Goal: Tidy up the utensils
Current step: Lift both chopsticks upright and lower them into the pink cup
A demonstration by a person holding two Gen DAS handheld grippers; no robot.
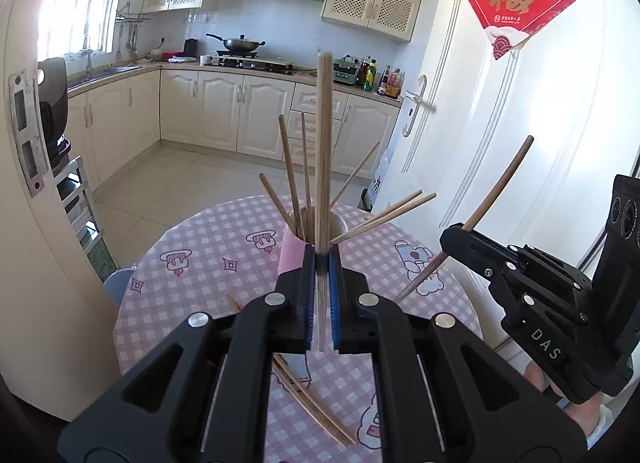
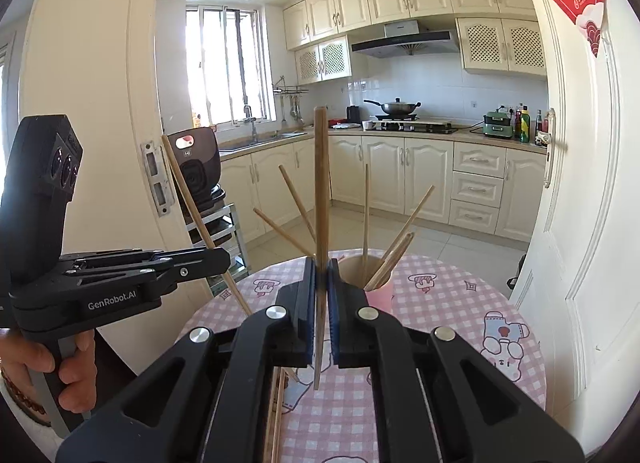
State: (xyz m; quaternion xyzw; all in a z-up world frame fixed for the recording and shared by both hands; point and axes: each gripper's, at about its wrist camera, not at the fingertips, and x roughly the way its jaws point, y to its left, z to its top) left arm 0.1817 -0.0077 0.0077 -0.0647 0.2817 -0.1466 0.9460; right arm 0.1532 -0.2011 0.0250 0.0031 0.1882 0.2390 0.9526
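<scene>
The left gripper [image 1: 321, 259] is closed on one chopstick [image 1: 324, 151], a plain light-brown wooden stick standing upright between its blue pads. The right gripper [image 2: 321, 275] is also clamped on a chopstick of its own [image 2: 321, 183]. Just behind them a pink cup [image 1: 289, 259] holds more chopsticks [image 1: 289, 171] (they lean out like a fan). Several loose chopsticks [image 1: 316, 407] lie on the pink checkered tablecloth [image 1: 192, 303].

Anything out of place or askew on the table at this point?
Yes. Loose chopsticks lie flat on the checked tablecloth, outside the pink cup. Those in the cup splay out in all directions. Left gripper and right gripper each clamp one chopstick, not yet placed.
</scene>
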